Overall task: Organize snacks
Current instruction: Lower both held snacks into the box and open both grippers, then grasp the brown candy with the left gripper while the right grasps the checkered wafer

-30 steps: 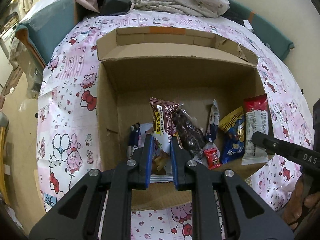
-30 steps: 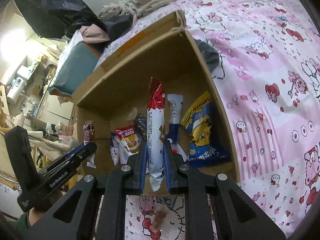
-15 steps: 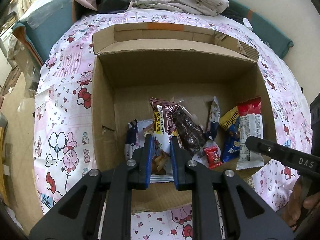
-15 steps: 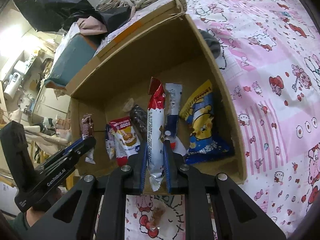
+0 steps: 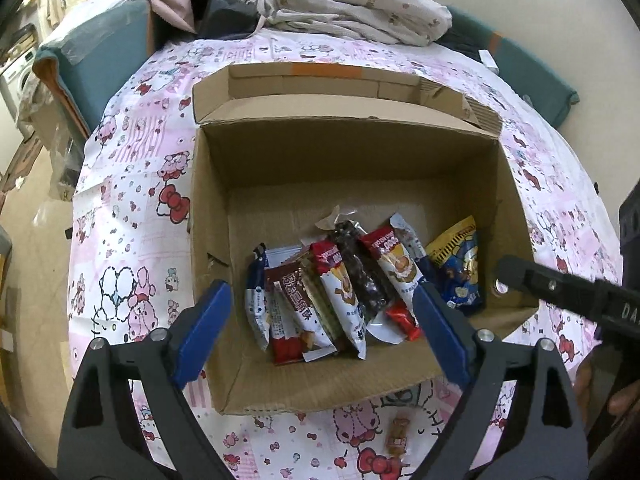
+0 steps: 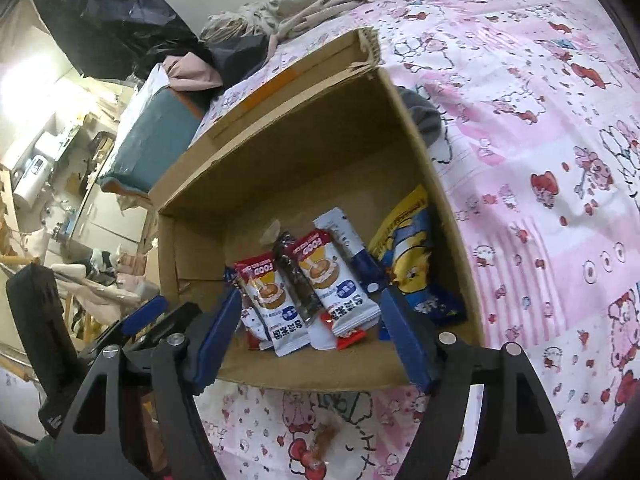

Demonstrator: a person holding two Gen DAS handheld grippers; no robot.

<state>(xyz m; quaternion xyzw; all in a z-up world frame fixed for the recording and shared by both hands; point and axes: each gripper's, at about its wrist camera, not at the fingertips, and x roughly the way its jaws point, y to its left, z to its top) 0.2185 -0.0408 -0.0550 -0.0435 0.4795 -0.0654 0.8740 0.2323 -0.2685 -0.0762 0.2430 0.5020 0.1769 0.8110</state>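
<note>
A: How far was the organizing of the snacks at that moment?

B: I judged it nearly finished. The snack packets (image 5: 340,292) lay in a row on the floor of the cardboard box (image 5: 212,216), with the yellow and blue bag (image 6: 412,256) against its right wall. Only one small wrapped candy (image 5: 398,434) lay outside, on the bedsheet just before the box.

A: And the grippers?

B: The left gripper (image 5: 320,320) hung over the near edge of the box, its jaws opening wide with nothing pressed between them; the packets lay loose below. The right gripper (image 6: 308,332) was the same: jaws opening, no packet held.

A: What was the surface?

B: A bed with a pink cartoon-print sheet (image 6: 540,160). A crumpled blanket (image 5: 340,12) lay behind the box, and a cluttered room was at the left.
</note>
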